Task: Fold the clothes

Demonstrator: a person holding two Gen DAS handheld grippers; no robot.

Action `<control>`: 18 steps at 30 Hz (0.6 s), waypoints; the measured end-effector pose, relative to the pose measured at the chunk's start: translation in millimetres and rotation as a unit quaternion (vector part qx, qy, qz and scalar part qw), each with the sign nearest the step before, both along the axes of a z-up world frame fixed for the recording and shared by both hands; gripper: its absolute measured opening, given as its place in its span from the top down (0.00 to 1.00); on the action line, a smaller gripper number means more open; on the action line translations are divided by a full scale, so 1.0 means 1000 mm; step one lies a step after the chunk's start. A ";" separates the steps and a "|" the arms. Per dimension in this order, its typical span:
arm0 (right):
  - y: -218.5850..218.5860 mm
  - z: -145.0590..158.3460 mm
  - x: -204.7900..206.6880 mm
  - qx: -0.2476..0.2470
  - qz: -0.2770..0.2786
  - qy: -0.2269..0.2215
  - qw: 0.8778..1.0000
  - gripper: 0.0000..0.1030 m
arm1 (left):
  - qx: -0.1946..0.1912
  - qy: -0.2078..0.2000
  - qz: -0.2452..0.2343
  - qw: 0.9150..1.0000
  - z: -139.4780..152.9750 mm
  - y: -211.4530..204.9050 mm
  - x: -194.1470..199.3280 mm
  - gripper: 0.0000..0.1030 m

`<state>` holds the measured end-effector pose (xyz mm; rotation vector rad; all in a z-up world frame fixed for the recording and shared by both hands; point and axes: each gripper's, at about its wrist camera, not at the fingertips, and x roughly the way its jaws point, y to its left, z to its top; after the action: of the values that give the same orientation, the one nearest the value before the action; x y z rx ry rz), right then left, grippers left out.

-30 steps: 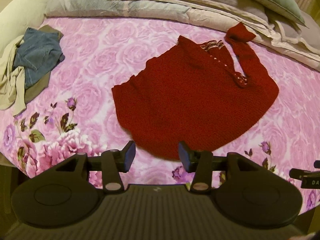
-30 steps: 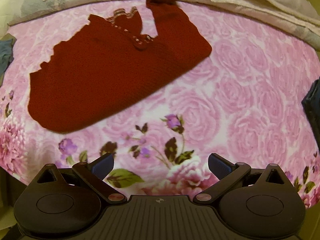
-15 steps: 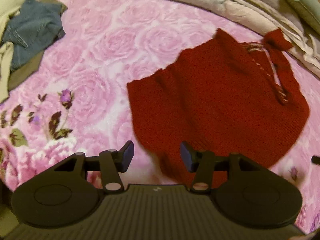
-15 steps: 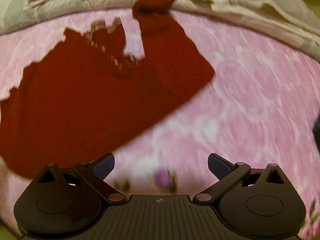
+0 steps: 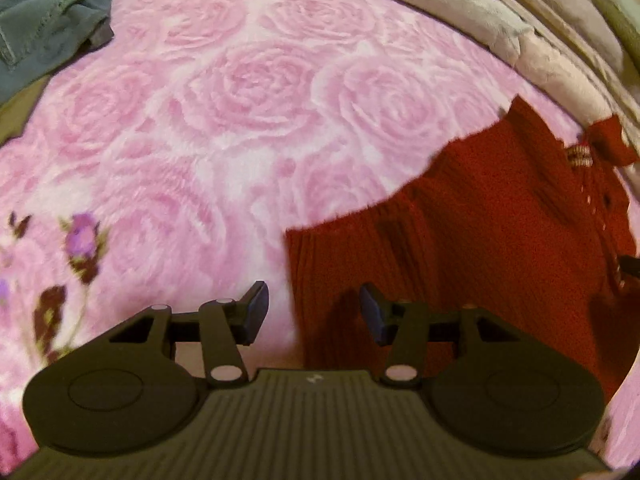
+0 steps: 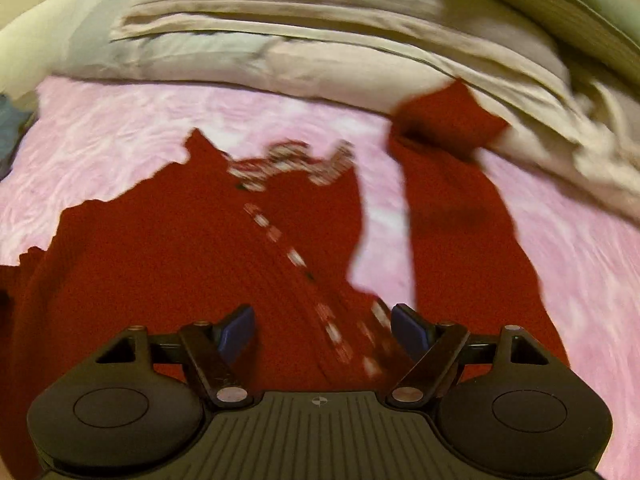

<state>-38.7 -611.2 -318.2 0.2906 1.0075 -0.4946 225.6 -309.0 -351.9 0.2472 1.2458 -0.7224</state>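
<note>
We hold the left gripper low over the sweater's near hem corner and the right gripper over its buttoned front, both jaws spread and empty, probably to lift an edge. The sweater is dark red ribbed knit, lying flat on the bed, one sleeve reaching the pillows.

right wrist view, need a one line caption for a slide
Open right gripper poised low over a dark red knitted cardigan spread on a pink rose-print bedspread.
</note>
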 end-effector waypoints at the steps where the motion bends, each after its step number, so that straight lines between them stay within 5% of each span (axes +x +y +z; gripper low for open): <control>1: -0.001 -0.007 0.006 0.000 0.008 0.003 1.000 0.27 | -0.006 0.004 0.000 1.000 -0.003 -0.001 0.002 0.60; 3: -0.004 -0.019 0.018 0.001 0.023 0.010 1.000 0.45 | -0.015 0.012 -0.005 1.000 -0.007 -0.005 0.005 0.61; 5: -0.010 -0.031 0.027 0.009 0.023 0.014 1.000 0.46 | -0.017 0.012 -0.014 1.000 -0.010 -0.008 0.004 0.61; 7: -0.015 -0.036 0.028 0.028 0.021 0.009 0.999 0.80 | -0.017 0.003 -0.025 1.000 -0.012 -0.010 0.001 0.68; 8: -0.017 -0.038 0.026 0.047 0.020 0.001 0.999 0.94 | -0.022 0.002 -0.030 0.999 -0.012 -0.011 0.000 0.83; 9: -0.018 -0.038 0.023 0.062 0.021 -0.007 0.998 0.94 | -0.034 0.009 -0.035 0.999 -0.011 -0.010 0.000 0.95; 13: -0.004 -0.017 -0.003 0.065 0.043 -0.052 0.996 0.94 | -0.090 0.035 -0.051 0.994 0.003 -0.006 -0.006 0.95; 18: 0.021 0.043 -0.081 0.079 0.008 -0.109 0.991 0.94 | -0.180 0.033 -0.077 0.980 0.061 0.027 -0.032 0.96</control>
<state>-120.1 -590.6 -275.1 0.4681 0.8358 -0.3603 194.0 -282.2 -290.8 0.0213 1.1426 -1.0811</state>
